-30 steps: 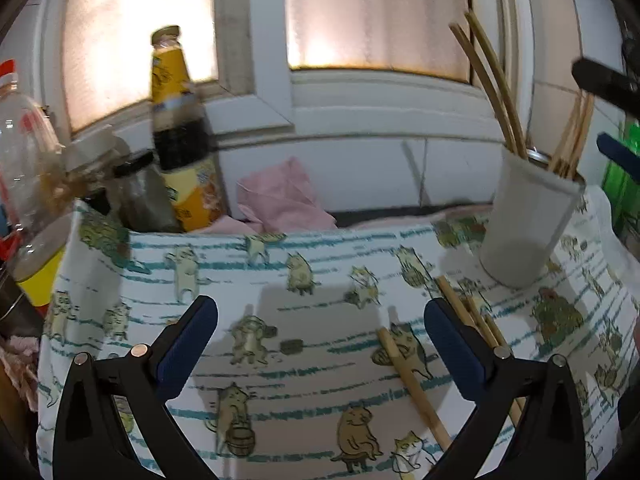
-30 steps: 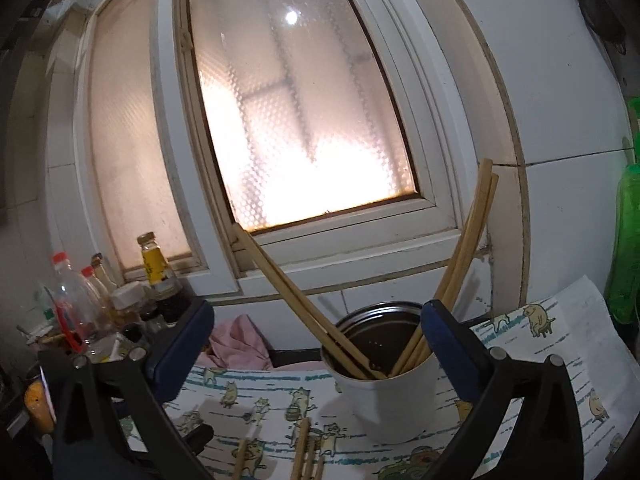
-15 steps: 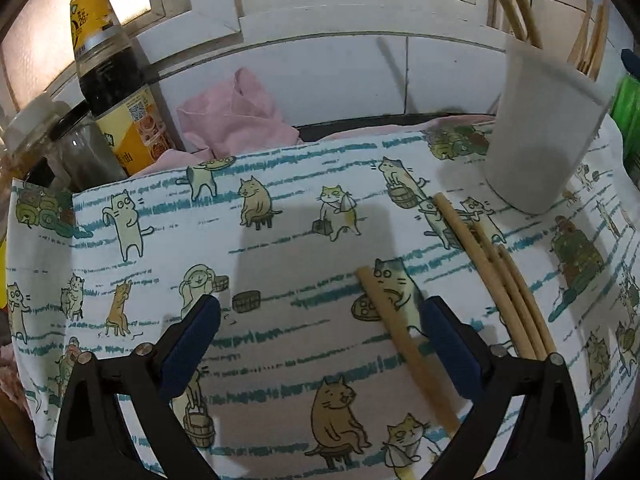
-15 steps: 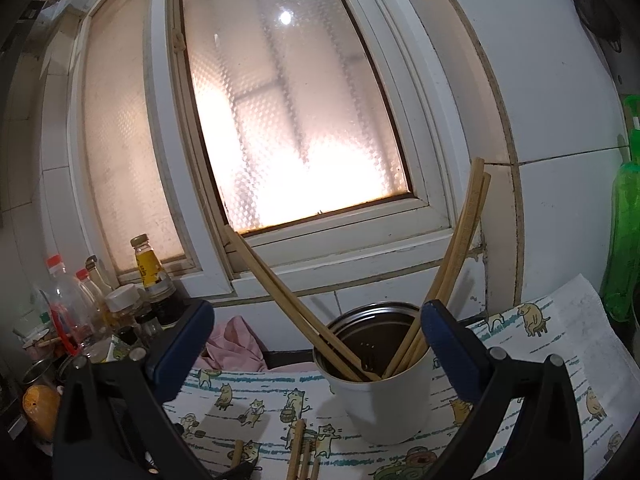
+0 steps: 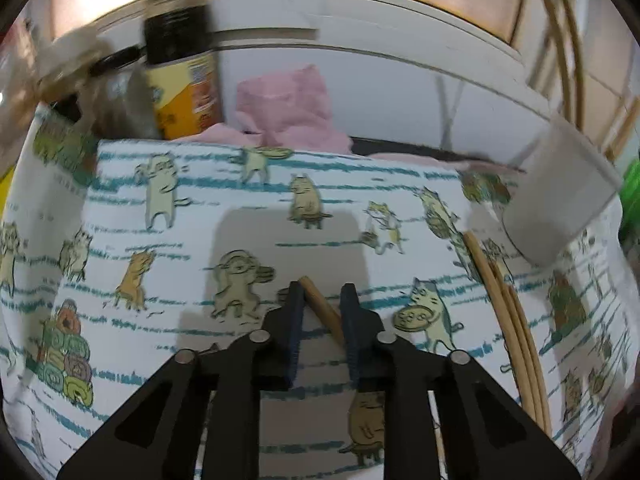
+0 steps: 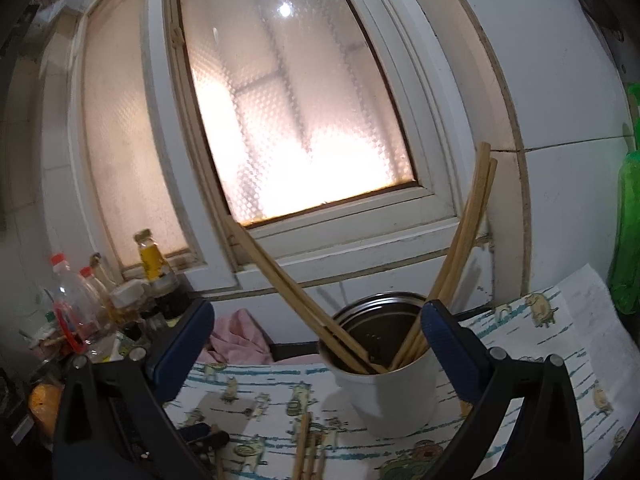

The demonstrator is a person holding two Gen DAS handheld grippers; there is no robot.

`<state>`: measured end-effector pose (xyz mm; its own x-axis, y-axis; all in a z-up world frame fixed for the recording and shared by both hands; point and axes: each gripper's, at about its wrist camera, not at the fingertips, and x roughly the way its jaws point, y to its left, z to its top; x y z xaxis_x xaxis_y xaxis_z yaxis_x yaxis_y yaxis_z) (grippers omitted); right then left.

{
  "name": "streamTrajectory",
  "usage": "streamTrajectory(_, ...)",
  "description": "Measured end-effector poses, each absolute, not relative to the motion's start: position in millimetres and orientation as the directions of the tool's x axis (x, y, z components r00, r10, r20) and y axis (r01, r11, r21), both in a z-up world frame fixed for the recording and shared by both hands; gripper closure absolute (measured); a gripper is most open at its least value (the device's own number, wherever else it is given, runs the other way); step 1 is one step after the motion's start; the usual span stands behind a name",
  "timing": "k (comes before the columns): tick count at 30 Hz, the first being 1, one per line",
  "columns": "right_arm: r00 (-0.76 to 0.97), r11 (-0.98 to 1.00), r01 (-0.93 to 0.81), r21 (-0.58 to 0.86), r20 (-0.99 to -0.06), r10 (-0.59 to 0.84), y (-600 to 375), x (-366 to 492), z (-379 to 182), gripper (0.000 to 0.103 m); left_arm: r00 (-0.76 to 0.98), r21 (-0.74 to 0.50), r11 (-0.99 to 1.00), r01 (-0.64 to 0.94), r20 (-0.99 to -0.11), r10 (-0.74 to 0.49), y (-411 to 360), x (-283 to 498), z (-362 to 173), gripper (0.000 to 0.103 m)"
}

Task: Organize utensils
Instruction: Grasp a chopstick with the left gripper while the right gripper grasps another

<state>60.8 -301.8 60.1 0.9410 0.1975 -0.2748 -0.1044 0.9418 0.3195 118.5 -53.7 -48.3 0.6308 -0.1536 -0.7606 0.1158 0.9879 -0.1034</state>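
Jaws of left gripper (image 5: pixel 322 294) closing around, perhaps touching, chopstick (image 5: pixel 320 307); right gripper (image 6: pixel 316 322) jaws apart.

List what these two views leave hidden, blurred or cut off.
- Single chopstick, left wrist view: its near end is hidden behind the closing left gripper.
- Sauce bottle, left wrist view: label motion-blurred, top cropped.
- White holder, right wrist view: chopstick tips inside hidden in shadow.
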Motion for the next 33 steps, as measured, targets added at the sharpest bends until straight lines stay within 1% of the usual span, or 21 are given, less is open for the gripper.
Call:
streamTrajectory(1, 0.939, 0.941, -0.124, 0.315, -0.270, 0.214, -299, 59, 61, 0.000, 0.633, -0.105, 0.989, 0.105, -0.759, -0.148, -51, 117, -48, 0.089)
streamTrajectory(2, 0.934, 0.943, -0.158, 0.294, -0.265, 0.239, -294, 58, 61, 0.005, 0.636, -0.105, 0.990, 0.096, -0.758, -0.142, -49, 116, -48, 0.089)
streamTrajectory(3, 0.929, 0.945, -0.194, 0.261, -0.260, 0.263, -287, 55, 62, 0.013, 0.638, -0.103, 0.991, 0.088, -0.758, -0.136, -48, 115, -48, 0.090)
streamTrajectory(4, 0.924, 0.947, -0.223, 0.233, -0.259, 0.281, -281, 53, 62, 0.017, 0.640, -0.104, 0.992, 0.076, -0.757, -0.129, -46, 115, -48, 0.090)
streamTrajectory(6, 0.906, 0.946, -0.274, 0.175, -0.283, 0.314, -266, 51, 61, 0.037, 0.645, -0.113, 0.992, 0.058, -0.754, -0.123, -37, 113, -47, 0.091)
streamTrajectory(7, 0.890, 0.943, -0.296, 0.151, -0.314, 0.330, -258, 52, 58, 0.041, 0.648, -0.121, 0.992, 0.046, -0.752, -0.122, -33, 112, -46, 0.092)
streamTrajectory(9, 0.840, 0.936, -0.336, 0.104, -0.416, 0.348, -239, 60, 48, 0.055, 0.650, -0.132, 0.991, 0.026, -0.751, -0.117, -28, 112, -47, 0.092)
streamTrajectory(11, 0.787, 0.927, -0.368, 0.064, -0.510, 0.348, -223, 68, 37, 0.060, 0.652, -0.132, 0.991, 0.017, -0.750, -0.111, -21, 105, -43, 0.092)
streamTrajectory(14, 0.715, 0.931, -0.365, -0.002, -0.641, 0.279, -205, 83, 14, 0.060, 0.653, -0.113, 0.993, 0.017, -0.752, -0.096, -25, 110, -45, 0.091)
streamTrajectory(16, 0.676, 0.938, -0.344, -0.037, -0.703, 0.220, -199, 90, 1, 0.060, 0.651, -0.113, 0.994, 0.013, -0.753, -0.094, -25, 110, -45, 0.090)
streamTrajectory(18, 0.678, 0.951, -0.305, -0.047, -0.712, 0.183, -200, 91, -5, 0.060, 0.650, -0.120, 0.993, 0.013, -0.753, -0.099, -27, 112, -45, 0.090)
streamTrajectory(21, 0.672, 0.944, -0.304, -0.126, -0.731, 0.119, -191, 93, -13, 0.060, 0.648, -0.113, 0.994, 0.007, -0.757, -0.091, -28, 114, -46, 0.086)
streamTrajectory(24, 0.622, 0.958, -0.272, -0.087, -0.776, 0.106, -195, 104, -22, 0.060, 0.646, -0.111, 0.994, 0.007, -0.758, -0.089, -29, 114, -47, 0.084)
streamTrajectory(29, 0.599, 0.974, -0.201, -0.107, -0.800, 0.036, -207, 114, -30, 0.060, 0.642, -0.111, 0.994, 0.016, -0.761, -0.095, -28, 114, -48, 0.079)
streamTrajectory(33, 0.539, 0.976, -0.214, -0.044, -0.838, 0.081, -209, 121, -38, 0.060, 0.641, -0.098, 0.995, 0.019, -0.762, -0.087, -30, 115, -48, 0.079)
